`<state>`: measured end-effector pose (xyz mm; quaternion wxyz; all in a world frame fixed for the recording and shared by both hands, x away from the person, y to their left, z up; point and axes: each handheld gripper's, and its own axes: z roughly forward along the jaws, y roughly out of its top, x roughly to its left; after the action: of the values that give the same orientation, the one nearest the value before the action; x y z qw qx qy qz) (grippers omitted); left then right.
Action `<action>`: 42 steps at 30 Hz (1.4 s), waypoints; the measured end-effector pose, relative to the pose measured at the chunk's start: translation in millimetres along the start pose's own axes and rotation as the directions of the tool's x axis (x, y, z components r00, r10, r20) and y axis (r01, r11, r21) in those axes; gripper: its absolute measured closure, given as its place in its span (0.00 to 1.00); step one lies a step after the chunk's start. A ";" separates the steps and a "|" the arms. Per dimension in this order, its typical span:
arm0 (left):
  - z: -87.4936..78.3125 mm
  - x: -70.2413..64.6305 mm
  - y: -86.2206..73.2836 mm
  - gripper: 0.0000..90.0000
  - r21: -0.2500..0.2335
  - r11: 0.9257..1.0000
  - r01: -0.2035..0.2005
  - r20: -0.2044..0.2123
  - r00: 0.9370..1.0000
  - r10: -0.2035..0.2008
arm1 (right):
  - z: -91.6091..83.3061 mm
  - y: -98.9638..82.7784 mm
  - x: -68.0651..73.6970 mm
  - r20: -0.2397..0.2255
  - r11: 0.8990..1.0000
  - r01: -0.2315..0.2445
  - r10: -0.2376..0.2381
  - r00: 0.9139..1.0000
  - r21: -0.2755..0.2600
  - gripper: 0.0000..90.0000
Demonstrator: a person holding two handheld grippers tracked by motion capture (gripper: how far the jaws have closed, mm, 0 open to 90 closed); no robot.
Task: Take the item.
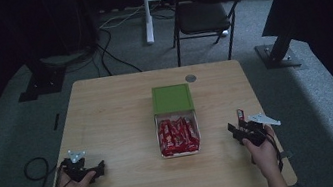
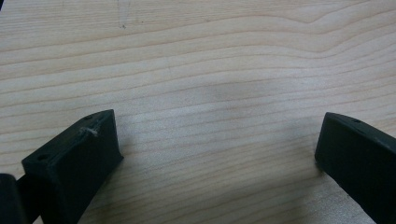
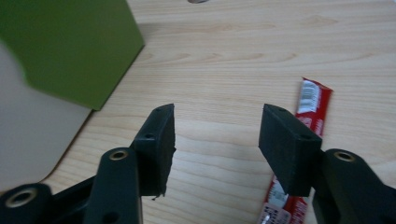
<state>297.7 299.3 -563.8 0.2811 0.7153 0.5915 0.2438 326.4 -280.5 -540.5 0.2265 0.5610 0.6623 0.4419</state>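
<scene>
Pale wooden bench (image 1: 110, 133), square-cornered, set on grey carpet with a dark folding chair (image 1: 204, 9) beyond its far edge. At mid-bench, a white box (image 1: 181, 153) packed with red snack packets (image 1: 177, 135), its green lid (image 1: 171, 98) lying flat against the box's far end. In the right gripper view, the same green lid at upper left, the white box wall below it.

Near the left front corner, left tongs (image 1: 99, 168) held low over bare wood; in the left gripper view (image 2: 219, 154), jaws set wide apart, nothing between them but wood grain.

Toward the right edge, right tongs (image 1: 234, 131) in the person's right hand (image 1: 261, 152). In the right gripper view (image 3: 217, 140), jaws parted about halfway, gripping nothing, only bare bench between the pads.

Smallest: one loose red snack stick (image 3: 303, 140), lying flat on the bench just outside the right-hand jaw, partly hidden behind it, well apart from the box.
</scene>
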 end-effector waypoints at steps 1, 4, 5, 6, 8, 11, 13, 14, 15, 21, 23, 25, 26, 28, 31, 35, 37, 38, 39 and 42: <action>0.0 0.0 0.0 0.00 0.000 1.000 0.000 0.000 1.000 0.000 | -0.3 -0.2 3.2 -0.020 1.000 0.015 -0.015 1.000 -0.006 0.46; 0.0 0.0 0.0 0.00 0.000 1.000 0.000 0.000 1.000 0.000 | -1.0 -0.2 7.4 -0.039 0.999 0.032 -0.032 0.999 -0.011 0.42; 0.0 0.1 0.0 0.01 0.000 1.000 -0.001 0.000 1.000 0.001 | -1.0 -0.2 8.8 -0.047 0.999 0.032 -0.033 0.998 -0.020 0.39; 0.0 0.0 0.0 0.01 0.000 1.000 0.000 0.000 1.000 0.000 | -1.2 -0.2 9.9 -0.053 0.999 0.037 -0.038 0.998 -0.025 0.38; 0.0 0.0 0.0 0.01 0.000 1.000 -0.001 0.000 1.000 0.001 | -1.7 -0.3 11.8 -0.071 0.999 0.039 -0.041 0.997 -0.036 0.37; 0.0 0.0 0.0 0.00 0.000 1.000 0.000 0.000 1.000 0.000 | -2.1 -0.8 14.5 -0.079 0.997 0.065 -0.068 0.995 -0.043 0.33; 0.0 0.0 0.0 0.00 0.000 1.000 0.000 0.000 1.000 0.000 | -2.4 -1.2 16.1 -0.084 0.996 0.083 -0.087 0.993 -0.046 0.31; 0.0 0.0 0.0 0.00 0.000 1.000 0.000 0.000 1.000 0.000 | -2.4 -1.5 16.7 -0.089 0.995 0.090 -0.093 0.992 -0.044 0.31; 0.0 0.0 0.0 0.00 0.000 1.000 0.000 0.000 1.000 0.000 | -2.3 -1.9 17.6 -0.102 0.995 0.090 -0.094 0.990 -0.042 0.30; 0.0 0.0 0.0 0.00 0.000 1.000 -0.001 0.000 1.000 0.001 | 0.5 -8.9 25.3 -0.211 0.983 0.184 -0.181 0.961 -0.006 0.21; 0.0 0.0 0.0 0.00 0.000 1.000 -0.001 0.000 1.000 0.001 | 1.7 -12.3 28.7 -0.242 0.972 0.233 -0.223 0.944 0.013 0.21; 0.0 0.0 0.0 0.01 0.000 1.000 0.000 0.000 1.000 0.000 | 3.1 -15.4 31.4 -0.280 0.965 0.262 -0.244 0.928 0.026 0.21; 0.0 0.0 0.0 0.00 0.000 1.000 -0.001 0.000 1.000 0.001 | 3.3 -16.8 32.9 -0.302 0.960 0.279 -0.258 0.918 0.029 0.21; 0.0 0.0 0.0 0.01 0.000 1.000 0.000 0.000 1.000 0.000 | 4.3 -19.6 35.2 -0.342 0.945 0.324 -0.289 0.894 0.047 0.21; 0.0 0.0 0.0 0.01 0.000 1.000 0.000 0.000 1.000 0.000 | 5.6 -23.2 39.8 -0.364 0.930 0.362 -0.318 0.875 0.058 0.25; 0.0 0.0 0.0 0.00 0.000 1.000 0.000 0.000 1.000 0.000 | 7.6 -25.9 44.3 -0.367 0.917 0.392 -0.342 0.865 0.070 0.26; 0.0 0.0 0.0 0.00 0.000 1.000 0.000 0.000 1.000 0.000 | 9.1 -28.6 48.2 -0.372 0.899 0.431 -0.373 0.850 0.084 0.27; 0.0 0.0 0.0 0.00 0.000 1.000 0.000 0.000 1.000 0.000 | 9.6 -29.5 49.3 -0.370 0.892 0.443 -0.385 0.845 0.084 0.28; 0.0 0.0 0.0 0.00 0.000 1.000 0.000 0.000 1.000 0.000 | 10.2 -30.5 50.3 -0.372 0.884 0.458 -0.397 0.839 0.089 0.28; 0.0 0.0 0.0 0.01 0.000 1.000 0.000 0.000 1.000 0.000 | 12.2 -33.5 53.1 -0.358 0.862 0.498 -0.437 0.825 0.095 0.28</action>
<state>297.7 299.3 -563.8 0.2812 0.7153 0.5914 0.2438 303.7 -225.7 -564.3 0.1632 0.3191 0.8457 0.3954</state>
